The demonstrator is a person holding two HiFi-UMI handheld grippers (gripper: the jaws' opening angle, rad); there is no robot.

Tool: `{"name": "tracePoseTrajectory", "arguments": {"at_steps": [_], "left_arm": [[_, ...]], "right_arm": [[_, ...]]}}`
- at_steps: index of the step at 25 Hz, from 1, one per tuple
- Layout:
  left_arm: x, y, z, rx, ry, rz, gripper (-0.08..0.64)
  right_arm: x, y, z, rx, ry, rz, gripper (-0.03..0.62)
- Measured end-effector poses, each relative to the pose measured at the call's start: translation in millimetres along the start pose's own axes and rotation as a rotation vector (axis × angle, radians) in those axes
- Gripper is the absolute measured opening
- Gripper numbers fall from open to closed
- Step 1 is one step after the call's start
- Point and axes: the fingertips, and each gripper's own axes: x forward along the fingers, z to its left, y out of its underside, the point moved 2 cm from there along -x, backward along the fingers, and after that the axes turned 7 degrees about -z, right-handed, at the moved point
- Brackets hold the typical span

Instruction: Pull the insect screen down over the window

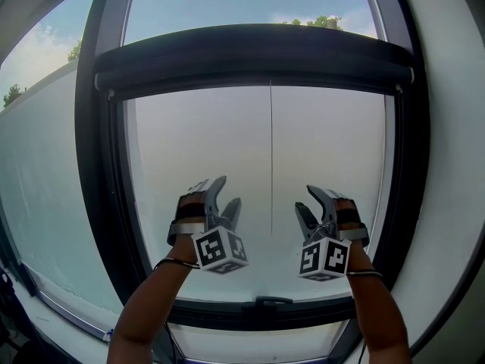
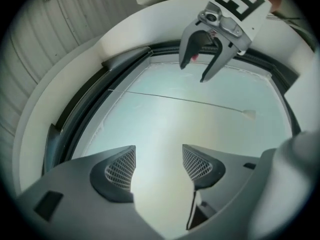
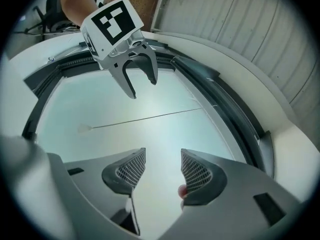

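Observation:
A dark screen bar point(image 1: 258, 59) spans the window near its top, with sky above it and pale hazy glass point(image 1: 197, 135) below. A thin pull cord point(image 1: 270, 158) hangs from the bar's middle, and its small end tab point(image 2: 248, 115) lies free against the glass. My left gripper point(image 1: 227, 194) is raised before the glass, left of the cord, open and empty. My right gripper point(image 1: 306, 200) is raised to the cord's right, also open and empty. Neither touches the cord or the bar. Each gripper view shows its own parted jaws point(image 2: 159, 166) point(image 3: 163, 170) and the other gripper beyond.
A thick dark window frame point(image 1: 95, 165) surrounds the pane, inside a white reveal point(image 1: 447, 127). A dark handle point(image 1: 265, 302) sits on the bottom rail below my hands. Another window point(image 1: 38, 165) adjoins on the left.

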Motion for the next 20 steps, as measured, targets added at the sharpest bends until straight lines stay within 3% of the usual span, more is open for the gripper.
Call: {"name": "tracePoseTrajectory", "arguments": {"at_steps": [2, 8, 16, 20], "left_arm": [[5, 0, 9, 0.051, -0.007, 0.010, 0.292], [20, -6, 43, 0.173, -0.040, 0.030, 0.304], [46, -16, 90, 0.220, -0.076, 0.048, 0.304], [57, -30, 130, 0.241, -0.151, 0.020, 0.304]], "right_arm": [[6, 0, -12, -0.035, -0.006, 0.006, 0.228], [26, -3, -59, -0.166, 0.068, 0.032, 0.236], [62, -17, -99, -0.293, 0.081, 0.065, 0.236], [79, -18, -121, -0.351, 0.085, 0.095, 0.236]]}}
